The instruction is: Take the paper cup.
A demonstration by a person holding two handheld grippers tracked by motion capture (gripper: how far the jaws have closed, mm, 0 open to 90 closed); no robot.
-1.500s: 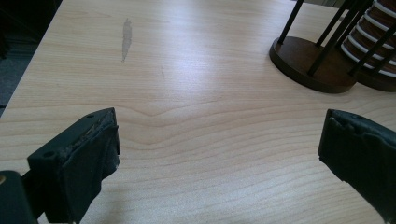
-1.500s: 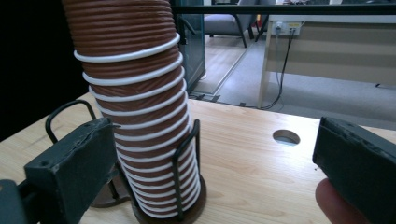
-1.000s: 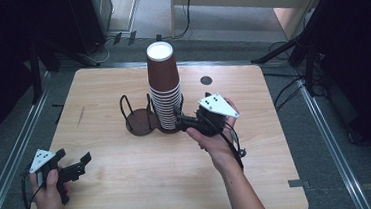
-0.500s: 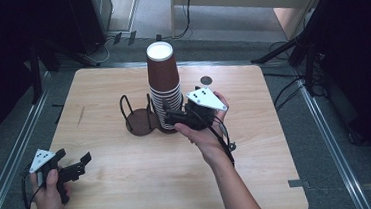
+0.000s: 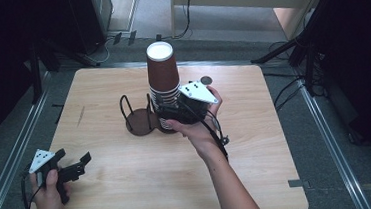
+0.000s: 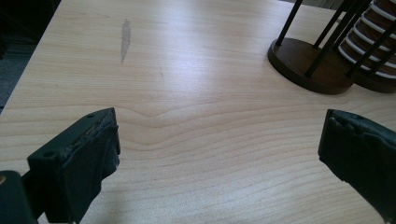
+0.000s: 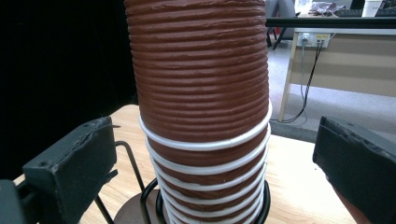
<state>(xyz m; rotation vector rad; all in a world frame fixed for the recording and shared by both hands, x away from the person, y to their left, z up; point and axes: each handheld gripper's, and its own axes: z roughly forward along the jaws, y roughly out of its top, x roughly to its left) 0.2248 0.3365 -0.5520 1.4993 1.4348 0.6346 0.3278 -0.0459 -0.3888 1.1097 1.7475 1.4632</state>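
Cups [image 5: 163, 81]: a brown ribbed stack, upside down with white rims showing, stood in the right ring of the holder, near the middle of the desk and toward its far edge.
Holder [image 5: 143, 122]: a dark round-based wire rack with two places; the left one stood bare, its thin black uprights rising from the base.
Right gripper [image 5: 176, 110]: held against the right side of the stack low down, its jaws spread wide on either side of the cups [image 7: 204, 116], not closed on them; whether the pads touched the cups could not be told.
Left gripper [image 5: 78, 165]: near the desk's near left corner, well apart from the holder, released, jaws wide over bare wood.
Desk [image 5: 257, 144]: light wood, with a faint grey smear [image 6: 125, 38] toward the left edge.
Left gripper view: holder base [image 6: 306, 65] and lowest rims at top right.
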